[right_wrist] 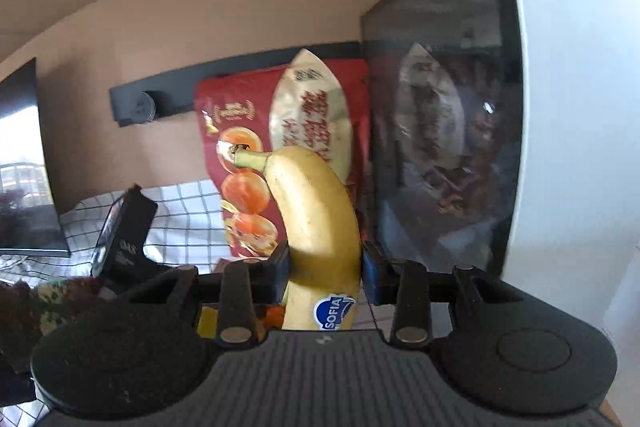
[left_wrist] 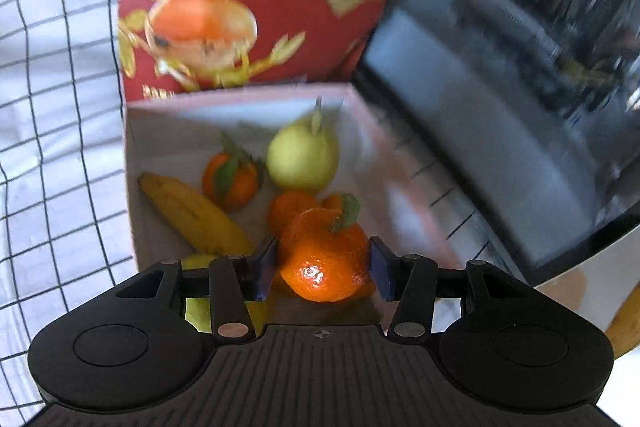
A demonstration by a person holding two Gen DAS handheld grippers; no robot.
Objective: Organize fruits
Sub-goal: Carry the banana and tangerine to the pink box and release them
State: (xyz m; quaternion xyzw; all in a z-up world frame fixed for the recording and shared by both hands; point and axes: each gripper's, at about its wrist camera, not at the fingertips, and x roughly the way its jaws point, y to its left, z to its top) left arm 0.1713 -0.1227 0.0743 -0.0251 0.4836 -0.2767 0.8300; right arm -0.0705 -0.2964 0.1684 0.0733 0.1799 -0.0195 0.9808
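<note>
Blue pads of the left hand-held gripper (left_wrist: pixel 324 267) pinch a glossy orange tangerine with a green leaf (left_wrist: pixel 325 257) above an open white-lined cardboard box (left_wrist: pixel 132 155) holding a pale green pear (left_wrist: pixel 302 159), a second banana (left_wrist: pixel 192 213) and more tangerines. The right hand-held gripper (right_wrist: pixel 325 277) clamps an upright yellow banana with a blue sticker (right_wrist: pixel 316 227) before the box's red printed lid (right_wrist: pixel 240 131) and a white glass-doored appliance (right_wrist: pixel 568 131).

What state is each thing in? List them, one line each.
Left gripper: shut on the mandarin.
Mandarin: held between the fingers, above the box.
Right gripper: shut on the banana.
Banana: held upright, stem up.
Box: open, lid standing up.
Pear: lying in the box.
Second banana: lying in the box, along its left wall.
</note>
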